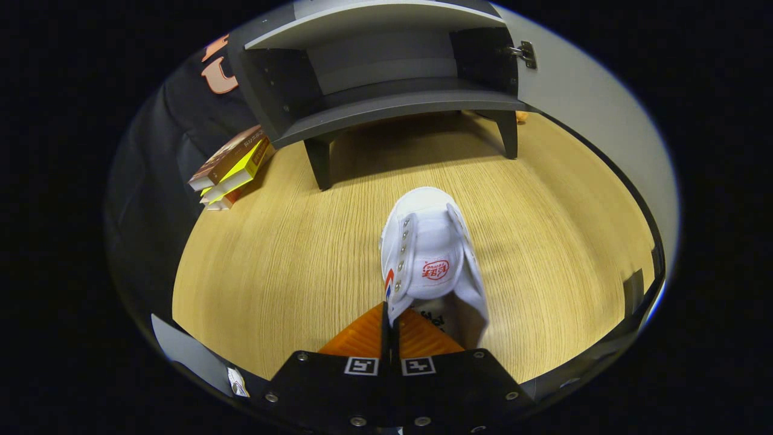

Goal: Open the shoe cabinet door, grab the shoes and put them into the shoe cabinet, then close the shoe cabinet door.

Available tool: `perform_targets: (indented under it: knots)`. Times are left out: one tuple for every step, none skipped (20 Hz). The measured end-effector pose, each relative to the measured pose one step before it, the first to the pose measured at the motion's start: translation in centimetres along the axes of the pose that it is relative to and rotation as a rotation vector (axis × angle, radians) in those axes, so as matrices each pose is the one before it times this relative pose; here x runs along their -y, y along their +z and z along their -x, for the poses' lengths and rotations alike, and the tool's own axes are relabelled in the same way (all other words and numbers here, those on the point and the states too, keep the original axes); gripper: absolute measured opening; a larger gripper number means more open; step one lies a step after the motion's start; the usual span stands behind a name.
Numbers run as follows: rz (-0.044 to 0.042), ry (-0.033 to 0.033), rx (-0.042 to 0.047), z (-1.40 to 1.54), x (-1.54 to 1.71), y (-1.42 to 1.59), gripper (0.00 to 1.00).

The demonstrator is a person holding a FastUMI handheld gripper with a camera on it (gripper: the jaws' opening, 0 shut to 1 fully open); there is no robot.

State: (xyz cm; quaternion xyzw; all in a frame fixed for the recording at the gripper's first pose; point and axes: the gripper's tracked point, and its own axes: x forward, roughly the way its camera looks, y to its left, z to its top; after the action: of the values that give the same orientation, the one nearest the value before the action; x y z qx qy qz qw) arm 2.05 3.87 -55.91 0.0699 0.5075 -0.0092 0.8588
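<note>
A white canvas shoe [430, 254] with a red mark on its tongue hangs just ahead of my fingers, toe pointing away toward the cabinet. My gripper [389, 323] is shut on the shoe's left side wall near the eyelets, both fingers pressed together on the fabric. The shoe appears lifted above the wooden floor [290, 266]. Beyond it stands the dark grey shoe cabinet [374, 106] on short legs, its inside shelf bare. Its pale door [580, 96] is swung open to the right, with a metal hinge [526, 54] showing.
A stack of books [232, 169] leans against the cabinet's left side on the floor. The black booth wall stands behind them on the left. Two cabinet legs [319, 162] reach down to the floor ahead of the shoe.
</note>
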Motion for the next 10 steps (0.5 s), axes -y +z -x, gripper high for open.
perform_targets:
  knots:
    - [0.00628, -0.00357, 0.00338, 0.168, 0.058, 0.224, 0.00]
    - [0.00890, -0.00177, 0.00921, 0.314, 0.048, 0.267, 0.00]
    - [0.00926, -0.00107, 0.01352, 0.365, 0.047, 0.394, 0.00]
    - [0.01085, -0.00095, 0.01620, 0.499, -0.027, 0.422, 0.00]
    - [0.00692, -0.00063, 0.01916, 0.500, -0.030, 0.661, 0.00]
    - [0.00405, 0.00055, 0.01531, 0.494, 0.006, 0.477, 0.00]
    - [0.00055, 0.00190, 0.01158, 0.511, 0.028, 0.596, 0.00]
    - [-0.00213, 0.00047, 0.01123, 0.555, 0.049, 0.629, 0.00]
    - [-0.00404, 0.00158, 0.01345, 0.628, 0.138, 0.631, 0.00]
    - [-0.00506, 0.00281, 0.01762, 0.733, 0.059, 0.773, 0.00]
